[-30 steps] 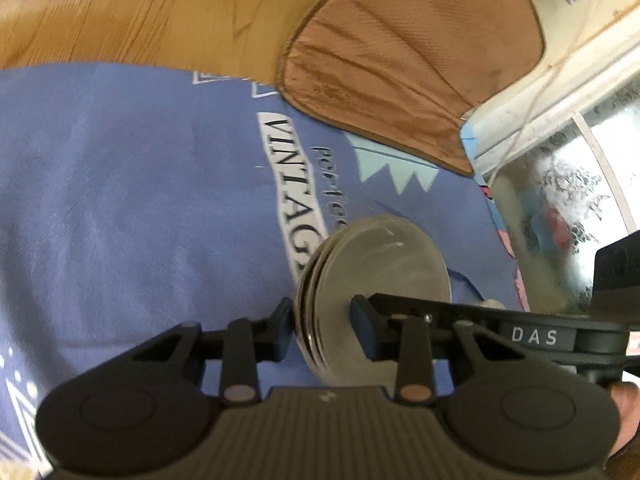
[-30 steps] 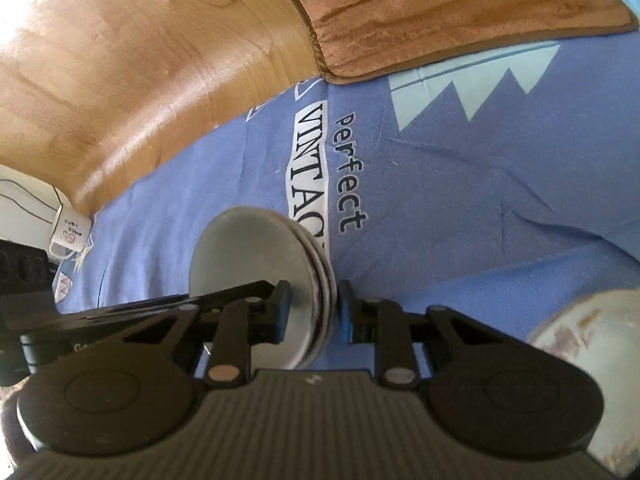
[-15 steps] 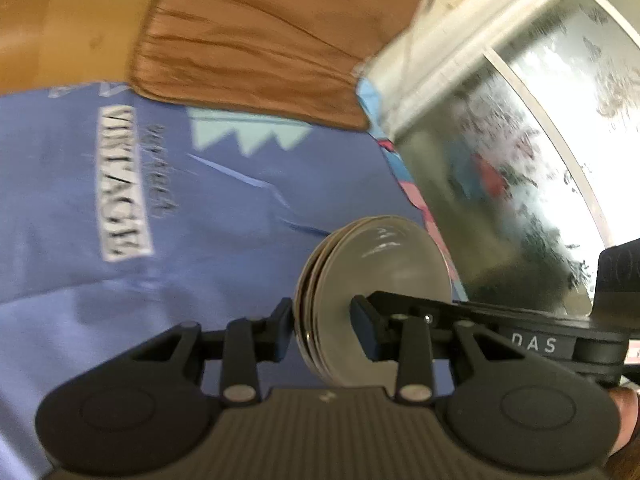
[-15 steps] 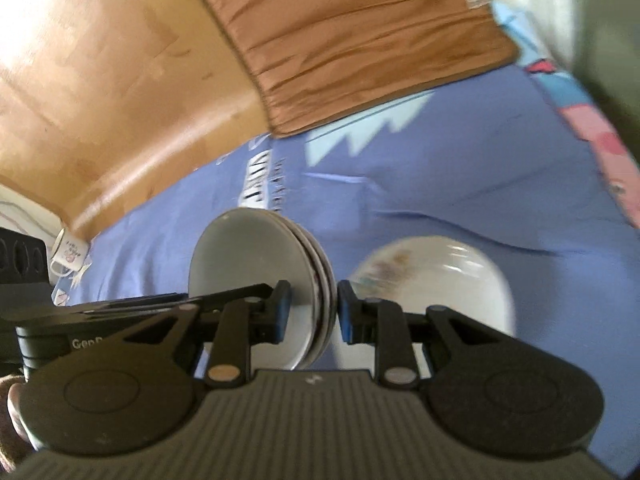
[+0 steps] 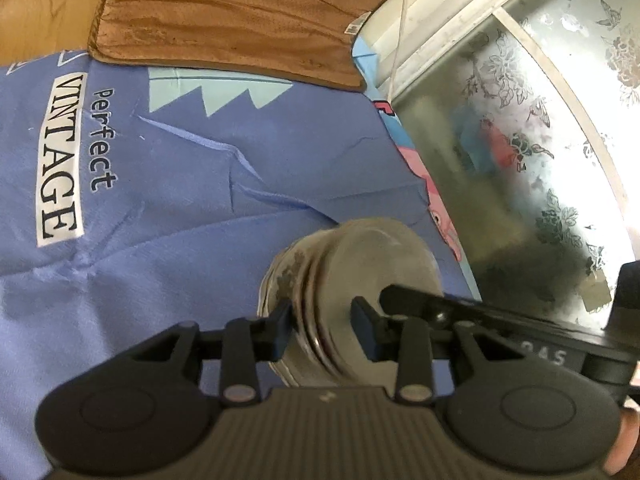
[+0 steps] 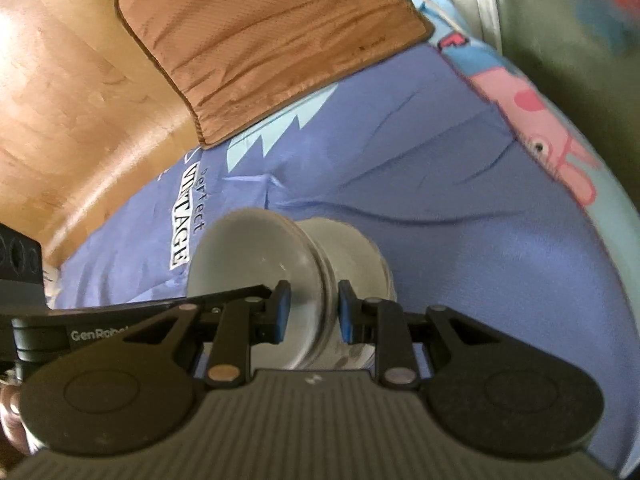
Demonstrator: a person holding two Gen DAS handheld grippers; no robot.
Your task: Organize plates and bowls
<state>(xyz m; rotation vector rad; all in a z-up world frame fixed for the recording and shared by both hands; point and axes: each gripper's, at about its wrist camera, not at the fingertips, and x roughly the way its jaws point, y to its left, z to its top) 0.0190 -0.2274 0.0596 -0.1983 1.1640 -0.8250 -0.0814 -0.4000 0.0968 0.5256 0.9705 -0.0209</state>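
A stack of small white plates (image 5: 372, 268) is held on edge between both grippers. My left gripper (image 5: 322, 330) is shut on one side of the stack. My right gripper (image 6: 310, 308) is shut on the opposite side of the plate stack (image 6: 256, 252). A white bowl with a floral pattern (image 6: 360, 256) lies on the blue cloth, and the stack sits right against or on it. The bowl's patterned rim (image 5: 286, 276) shows beside the stack in the left wrist view. Whether the stack rests in the bowl I cannot tell.
A blue printed cloth (image 5: 168, 184) covers the surface. A brown mat (image 5: 232, 16) lies at its far edge, with wooden floor (image 6: 60, 80) beyond. A patterned glass door (image 5: 540, 140) with a white frame stands close on the right.
Both grippers carried the plate stack to the right, towards the glass door. The floral bowl came into view and the stack now sits over it.
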